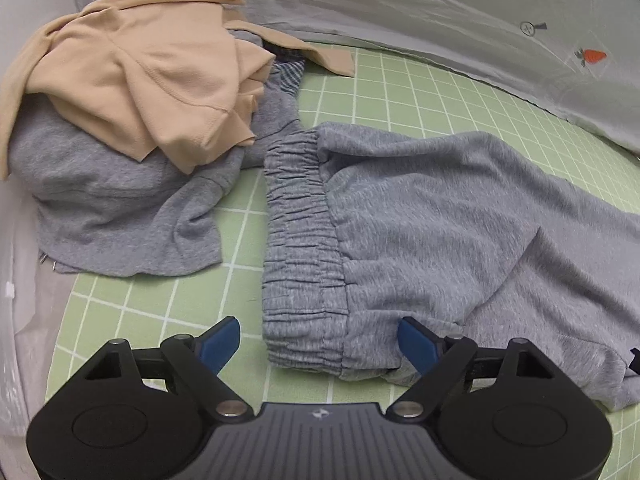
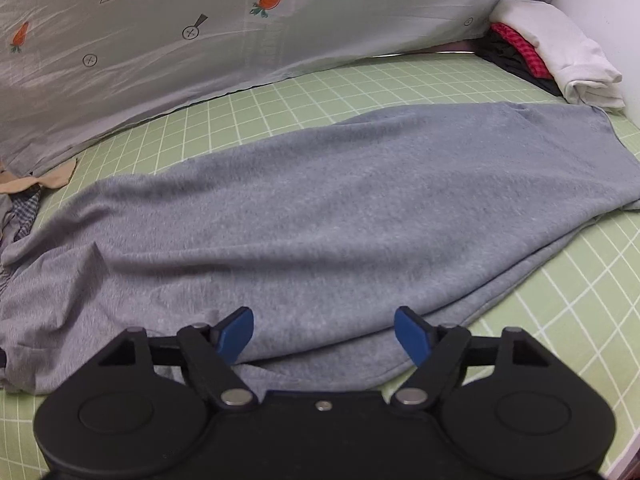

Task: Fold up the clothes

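Grey sweatpants (image 1: 460,216) lie flat on the green grid sheet (image 1: 420,92), folded leg over leg, with the gathered waistband (image 1: 300,248) to the left. My left gripper (image 1: 320,344) is open and empty, its blue fingers on either side of the waistband's near corner. In the right wrist view the pants' legs (image 2: 340,208) stretch to the right. My right gripper (image 2: 324,336) is open and empty over the near edge of the legs.
A pile of a beige garment (image 1: 140,68) on a grey one (image 1: 112,208) sits left of the waistband. A grey carrot-print quilt (image 2: 200,40) runs along the far side. Folded white, red and dark clothes (image 2: 560,60) are stacked at far right.
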### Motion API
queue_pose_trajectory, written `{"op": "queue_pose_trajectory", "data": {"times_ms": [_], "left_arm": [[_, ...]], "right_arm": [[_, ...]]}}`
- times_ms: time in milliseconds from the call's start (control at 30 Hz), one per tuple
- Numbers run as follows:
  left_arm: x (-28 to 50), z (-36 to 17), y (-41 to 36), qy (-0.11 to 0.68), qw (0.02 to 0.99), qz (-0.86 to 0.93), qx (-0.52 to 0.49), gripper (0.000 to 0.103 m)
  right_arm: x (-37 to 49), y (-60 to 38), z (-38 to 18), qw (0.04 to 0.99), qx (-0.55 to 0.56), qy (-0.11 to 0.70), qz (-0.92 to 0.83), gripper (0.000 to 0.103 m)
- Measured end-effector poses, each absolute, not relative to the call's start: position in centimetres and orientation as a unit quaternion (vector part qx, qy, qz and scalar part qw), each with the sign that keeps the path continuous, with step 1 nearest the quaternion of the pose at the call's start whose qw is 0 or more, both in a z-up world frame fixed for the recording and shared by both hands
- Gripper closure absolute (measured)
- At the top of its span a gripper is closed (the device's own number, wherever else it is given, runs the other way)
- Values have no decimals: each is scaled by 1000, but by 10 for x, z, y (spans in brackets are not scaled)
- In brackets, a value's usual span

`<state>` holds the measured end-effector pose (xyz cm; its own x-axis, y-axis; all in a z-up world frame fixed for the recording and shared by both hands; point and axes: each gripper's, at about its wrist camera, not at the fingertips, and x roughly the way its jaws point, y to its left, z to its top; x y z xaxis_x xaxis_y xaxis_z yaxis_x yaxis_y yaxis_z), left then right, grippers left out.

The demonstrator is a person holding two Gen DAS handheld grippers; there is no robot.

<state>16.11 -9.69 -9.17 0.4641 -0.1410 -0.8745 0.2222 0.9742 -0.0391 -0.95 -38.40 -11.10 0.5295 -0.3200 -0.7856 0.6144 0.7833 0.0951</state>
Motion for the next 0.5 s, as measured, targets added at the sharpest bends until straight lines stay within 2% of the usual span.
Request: {"op": "queue_pose_trajectory", "data": {"times_ms": [67, 167, 200, 267, 300, 333, 500], "left_arm": [[164, -97, -100, 509, 851, -121, 45, 19], [165, -103, -101, 513, 846, -135, 51, 31], [164, -105, -101, 514, 845, -137, 53, 39], [162, -106, -98, 507, 849, -142, 54, 48], [161, -106, -97, 501, 852, -145, 54, 52], [161, -106, -95, 497, 854, -148, 51, 54], [157, -85, -73, 455, 877, -149, 37, 55]], "right_arm": [[-5, -379, -116, 848, 187, 409, -280, 36], [-2, -379, -120, 839, 203, 414, -290, 44], [-2, -378, -120, 839, 203, 412, -292, 48], [-1, -378, -120, 841, 201, 409, -291, 80], [-1, -378, -119, 843, 199, 408, -290, 87], [-1, -378, -118, 844, 198, 405, -289, 101], [-20, -378, -93, 860, 189, 374, -292, 103]]}}
